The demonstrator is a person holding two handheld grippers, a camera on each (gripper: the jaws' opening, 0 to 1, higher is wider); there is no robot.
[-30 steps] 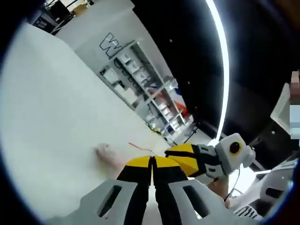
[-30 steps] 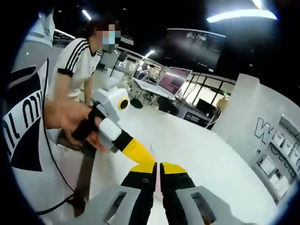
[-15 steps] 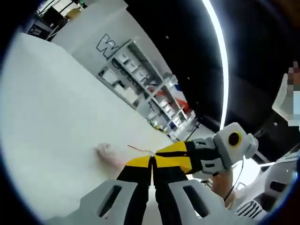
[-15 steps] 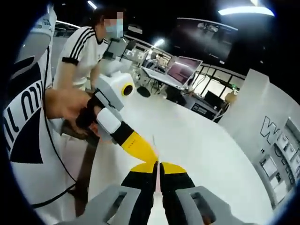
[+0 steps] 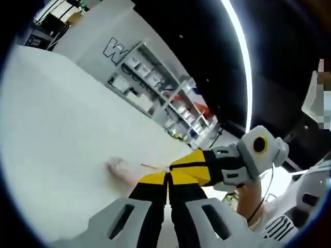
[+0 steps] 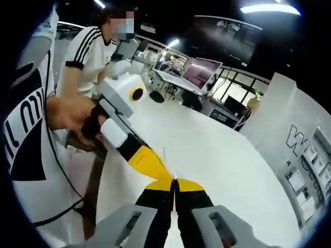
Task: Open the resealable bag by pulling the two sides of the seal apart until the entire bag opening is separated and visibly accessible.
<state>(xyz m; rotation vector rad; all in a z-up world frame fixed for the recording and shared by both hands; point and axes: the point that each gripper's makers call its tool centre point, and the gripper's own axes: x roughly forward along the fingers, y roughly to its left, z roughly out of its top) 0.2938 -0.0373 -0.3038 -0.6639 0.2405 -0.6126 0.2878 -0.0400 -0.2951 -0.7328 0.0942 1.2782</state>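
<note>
Two grippers | left gripper (image 5: 166, 178) and right gripper (image 6: 175, 186): fingers clamped on the bag (image 5: 124, 169) seal | bag held over the white tabletop (image 5: 57, 129), tips touching | I should pull evenly outward, keeping my clamp firm.

On the white table (image 5: 57, 144) we have open surface ahead of our left gripper (image 5: 167, 178); the far shelf unit (image 5: 155, 88) stands well apart. The right gripper (image 5: 194, 168) crowds in against its tip, and a person in a striped shirt (image 6: 90, 57) stands beyond the table's edge.
</note>
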